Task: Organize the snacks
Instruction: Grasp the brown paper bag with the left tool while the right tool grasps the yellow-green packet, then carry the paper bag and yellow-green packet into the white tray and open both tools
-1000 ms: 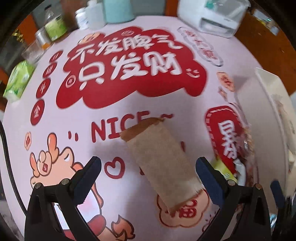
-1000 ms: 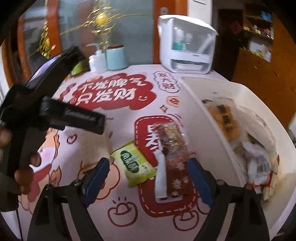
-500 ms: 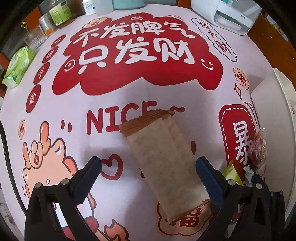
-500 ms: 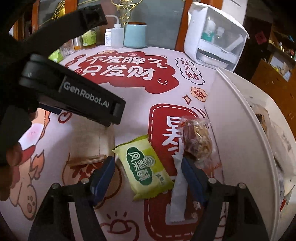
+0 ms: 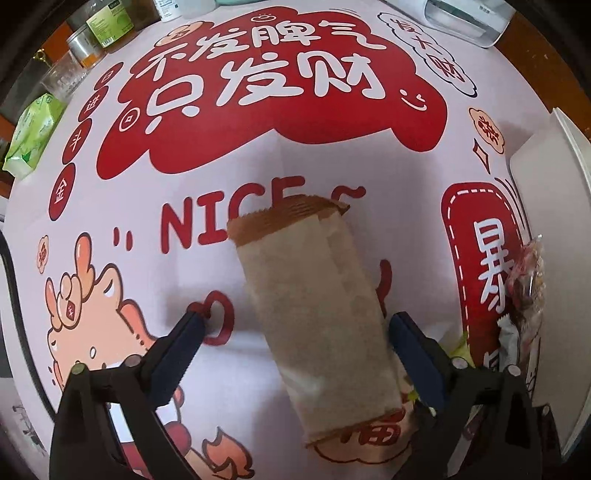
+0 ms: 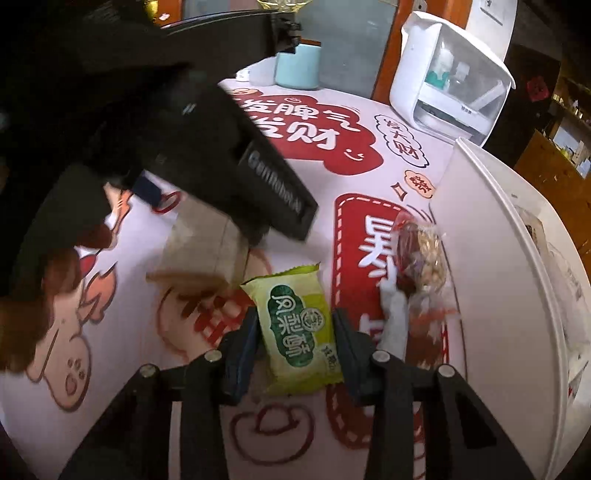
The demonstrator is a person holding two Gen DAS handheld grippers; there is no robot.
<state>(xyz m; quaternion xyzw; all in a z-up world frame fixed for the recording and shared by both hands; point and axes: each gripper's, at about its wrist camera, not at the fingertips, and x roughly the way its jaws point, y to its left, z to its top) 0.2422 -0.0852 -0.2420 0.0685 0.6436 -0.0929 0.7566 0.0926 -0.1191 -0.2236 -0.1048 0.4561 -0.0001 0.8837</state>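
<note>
A long brown paper snack packet (image 5: 314, 306) lies flat on the pink and red printed tablecloth (image 5: 184, 155). My left gripper (image 5: 295, 332) is open and low over it, one finger on each side, with its right finger near the packet's edge. A green snack packet (image 6: 295, 328) lies on the cloth between the fingers of my right gripper (image 6: 295, 332), which is closed in close around it. A clear packet of nut snack (image 6: 421, 258) lies just right of it, beside the white bin (image 6: 517, 295). The brown packet also shows in the right wrist view (image 6: 207, 251), partly hidden by the left gripper's body.
The white bin holds several wrapped snacks at the right. A white appliance (image 6: 450, 74), a teal cup (image 6: 297, 66), jars (image 5: 107, 26) and a green tissue pack (image 5: 33, 136) stand along the far and left table edges.
My left gripper has come lower and nearer over the brown packet. My right gripper has moved left from the nut snack to the green packet and narrowed around it.
</note>
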